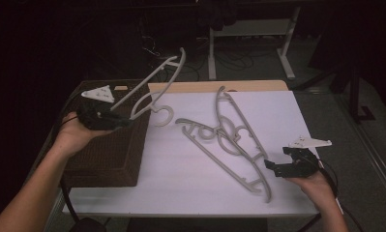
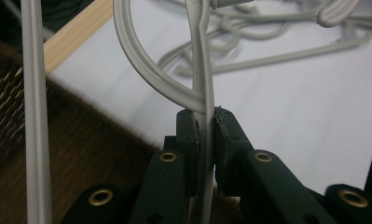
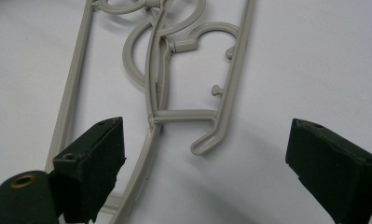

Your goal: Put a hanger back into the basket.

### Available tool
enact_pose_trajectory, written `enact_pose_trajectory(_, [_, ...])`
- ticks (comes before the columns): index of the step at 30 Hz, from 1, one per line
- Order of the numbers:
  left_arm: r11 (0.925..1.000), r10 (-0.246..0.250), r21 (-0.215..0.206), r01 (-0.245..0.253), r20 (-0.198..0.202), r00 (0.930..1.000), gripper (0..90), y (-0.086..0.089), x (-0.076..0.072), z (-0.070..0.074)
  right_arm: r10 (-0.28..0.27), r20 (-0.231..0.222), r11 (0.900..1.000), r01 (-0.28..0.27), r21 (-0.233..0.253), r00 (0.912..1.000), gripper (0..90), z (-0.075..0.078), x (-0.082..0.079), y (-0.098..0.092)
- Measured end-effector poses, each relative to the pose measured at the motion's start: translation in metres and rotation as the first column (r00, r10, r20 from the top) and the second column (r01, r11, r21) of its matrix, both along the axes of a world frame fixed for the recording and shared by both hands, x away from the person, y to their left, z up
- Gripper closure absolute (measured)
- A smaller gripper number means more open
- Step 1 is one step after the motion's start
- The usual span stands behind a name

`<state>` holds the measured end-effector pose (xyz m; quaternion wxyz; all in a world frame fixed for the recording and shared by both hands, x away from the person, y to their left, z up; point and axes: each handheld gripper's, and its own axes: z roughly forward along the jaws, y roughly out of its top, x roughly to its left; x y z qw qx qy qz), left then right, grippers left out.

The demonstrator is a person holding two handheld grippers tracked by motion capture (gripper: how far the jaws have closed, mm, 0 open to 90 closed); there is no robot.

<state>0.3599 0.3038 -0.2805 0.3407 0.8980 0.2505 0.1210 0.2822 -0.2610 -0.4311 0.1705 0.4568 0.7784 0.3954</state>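
White sheet (image 1: 181,179) is covering the table, dark room behind. High view is showing the left gripper (image 1: 117,123) lifting one grey plastic hanger (image 1: 154,84) over a brown woven basket (image 1: 113,154) — its own view is showing the jaws clamped tight on the thin bar (image 2: 204,140). Right gripper (image 3: 204,154) is hovering wide open, holding nothing, over tangled hangers (image 3: 160,84) lying flat on the sheet.

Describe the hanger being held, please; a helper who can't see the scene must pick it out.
Start at the brown wicker basket left of the white table. Above it, the left gripper clamps a grey hanger. It alone is lifted; the other hangers lie flat.
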Motion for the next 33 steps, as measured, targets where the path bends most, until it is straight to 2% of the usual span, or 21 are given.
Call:
enact_pose_trajectory(7, [0.9984, 0.052, -0.018, -0.053, -0.034, 0.9981, 82.0, 0.039, -0.005, -0.013, -0.003, -0.004, 1.000, 0.003, -0.006, 1.0000, 11.4, -0.001, 0.001, 0.001])
enact_pose_trajectory(10, [0.9969, 0.071, -0.032, -0.072, -0.053, 0.9961, 82.0, 0.053, -0.006, -0.021, -0.002, -0.005, 1.000, 0.002, -0.007, 1.0000, 11.4, -0.001, 0.001, 0.001])
enact_pose_trajectory(15, [0.9947, 0.096, -0.031, -0.098, -0.079, 0.9923, 81.9, 0.072, -0.007, -0.032, -0.002, -0.005, 1.000, 0.002, -0.012, 1.0000, 11.6, -0.001, 0.001, 0.001])
enact_pose_trajectory(19, [0.9935, 0.108, -0.024, -0.111, -0.102, 0.9889, 81.9, 0.082, -0.008, -0.040, -0.003, -0.008, 1.000, 0.003, -0.017, 1.0000, 11.6, -0.002, 0.001, 0.002])
enact_pose_trajectory(24, [0.9906, 0.127, -0.037, -0.132, -0.116, 0.9851, 81.8, 0.093, -0.007, -0.046, -0.004, -0.007, 1.000, 0.003, -0.020, 1.0000, 11.6, -0.002, 0.001, 0.003])
enact_pose_trajectory(33, [0.9883, 0.137, -0.046, -0.145, -0.150, 0.9792, 81.7, 0.101, -0.007, -0.053, -0.005, -0.008, 1.000, 0.004, -0.021, 1.0000, 11.6, -0.002, 0.001, 0.003])
